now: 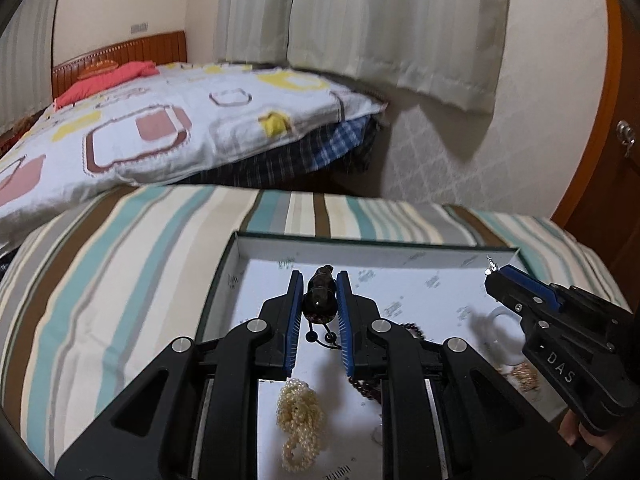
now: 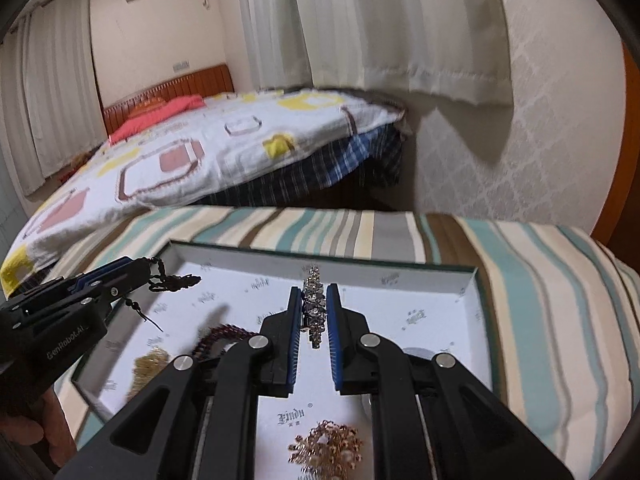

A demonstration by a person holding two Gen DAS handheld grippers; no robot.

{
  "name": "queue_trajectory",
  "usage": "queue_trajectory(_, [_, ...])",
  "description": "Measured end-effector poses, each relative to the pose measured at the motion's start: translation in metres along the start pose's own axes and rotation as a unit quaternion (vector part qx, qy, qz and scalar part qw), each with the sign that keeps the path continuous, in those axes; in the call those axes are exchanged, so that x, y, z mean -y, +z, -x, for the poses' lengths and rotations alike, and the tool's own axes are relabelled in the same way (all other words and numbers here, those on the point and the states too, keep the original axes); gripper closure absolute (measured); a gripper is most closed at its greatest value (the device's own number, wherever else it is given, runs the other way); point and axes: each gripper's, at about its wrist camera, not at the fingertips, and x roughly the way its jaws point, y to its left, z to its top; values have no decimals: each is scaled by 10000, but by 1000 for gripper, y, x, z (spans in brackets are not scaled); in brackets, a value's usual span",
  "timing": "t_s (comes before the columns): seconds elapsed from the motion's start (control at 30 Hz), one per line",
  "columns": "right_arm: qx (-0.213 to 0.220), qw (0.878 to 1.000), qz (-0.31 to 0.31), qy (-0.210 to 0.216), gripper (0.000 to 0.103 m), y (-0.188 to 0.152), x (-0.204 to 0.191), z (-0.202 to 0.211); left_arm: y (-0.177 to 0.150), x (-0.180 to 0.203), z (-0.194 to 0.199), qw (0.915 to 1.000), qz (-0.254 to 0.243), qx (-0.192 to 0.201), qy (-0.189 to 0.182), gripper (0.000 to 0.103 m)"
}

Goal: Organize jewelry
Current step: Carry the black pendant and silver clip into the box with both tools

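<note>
- The left gripper (image 1: 319, 292), black with blue finger pads, is clamped on a dark brown beaded bracelet with a carved bead and knotted cord ends (image 1: 319, 300), holding it above the far left part of a shallow white-lined cardboard box (image 1: 360, 246).
- In the right wrist view the same left gripper (image 2: 138, 270) enters from the left edge, with the dark bracelet (image 2: 176, 281) dangling from its tips over the box's far left corner (image 2: 172, 246).
- The right gripper (image 2: 315, 304) is closed narrowly on a sparkling silver rhinestone piece (image 2: 314, 304), which stands upright between its blue pads over the middle of the box.
- From the left wrist camera, the right gripper (image 1: 494, 274) reaches in from the right, with a bit of the silver piece (image 1: 491, 264) showing at its tip near the box's far right corner.
- Lying on the box floor: a cream pearl-bead strand bunched up (image 1: 299, 416) near the left gripper's body, a dark red beaded string (image 2: 222, 336) left of centre, a gold-toned chain cluster (image 2: 150, 364) at the left side, and a rose-gold filigree piece (image 2: 328, 446) at the near edge.
- The box rests on a striped teal, cream and brown cloth (image 1: 120, 260).
- Beyond it stand a bed with a patterned white quilt (image 1: 180, 120) and pale curtains (image 1: 380, 20).
</note>
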Motion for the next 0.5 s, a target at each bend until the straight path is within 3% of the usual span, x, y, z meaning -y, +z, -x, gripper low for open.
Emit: queue_trajectory(0.5, [-818,9965,67,-177,90,-4,-4,-32,-12,-9,-35,9976,61,-686,120,86])
